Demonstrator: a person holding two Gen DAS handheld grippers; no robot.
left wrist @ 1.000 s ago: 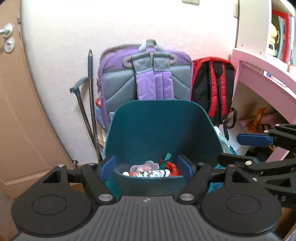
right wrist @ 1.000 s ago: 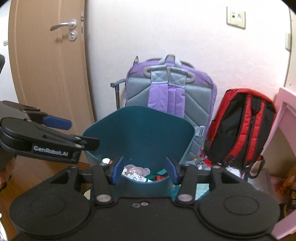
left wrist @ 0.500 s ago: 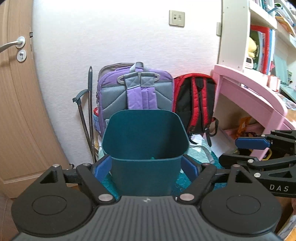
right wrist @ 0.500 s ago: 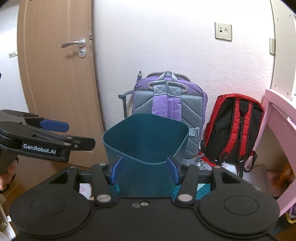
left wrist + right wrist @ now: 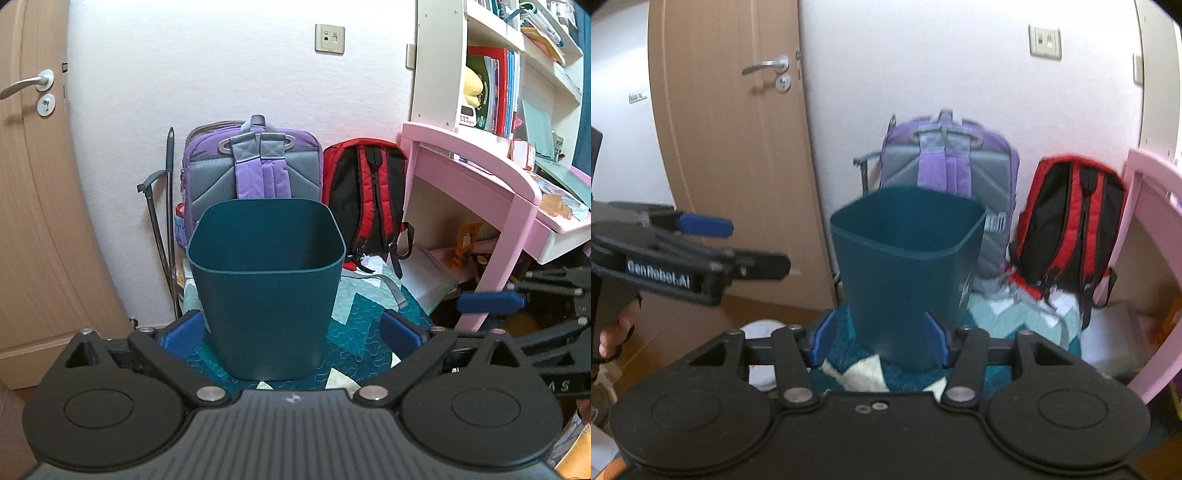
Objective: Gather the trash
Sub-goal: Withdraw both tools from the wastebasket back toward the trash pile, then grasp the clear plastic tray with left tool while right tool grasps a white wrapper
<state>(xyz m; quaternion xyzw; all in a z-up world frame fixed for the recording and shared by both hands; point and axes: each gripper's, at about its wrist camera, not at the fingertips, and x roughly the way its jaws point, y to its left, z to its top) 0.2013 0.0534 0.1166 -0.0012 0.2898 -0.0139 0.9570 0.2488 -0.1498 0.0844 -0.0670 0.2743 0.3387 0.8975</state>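
Observation:
A dark teal waste bin (image 5: 266,280) stands upright on a teal patchwork mat (image 5: 369,325); its inside is hidden from here. It also shows in the right wrist view (image 5: 905,266). My left gripper (image 5: 291,336) is open and empty, its blue pads either side of the bin's base, well short of it. My right gripper (image 5: 879,339) is open and empty, framing the bin's foot. The left gripper shows in the right wrist view (image 5: 701,236) at the left, and the right gripper shows in the left wrist view (image 5: 491,301) at the right.
A purple backpack (image 5: 255,173) and a red and black backpack (image 5: 365,199) lean on the wall behind the bin. A pink desk (image 5: 480,184) with shelves stands to the right, a wooden door (image 5: 33,221) to the left. Folded poles (image 5: 162,229) lean by the door.
Both grippers have pulled back and up from the bin. The trash inside it was visible a second ago and is now out of sight below the rim.

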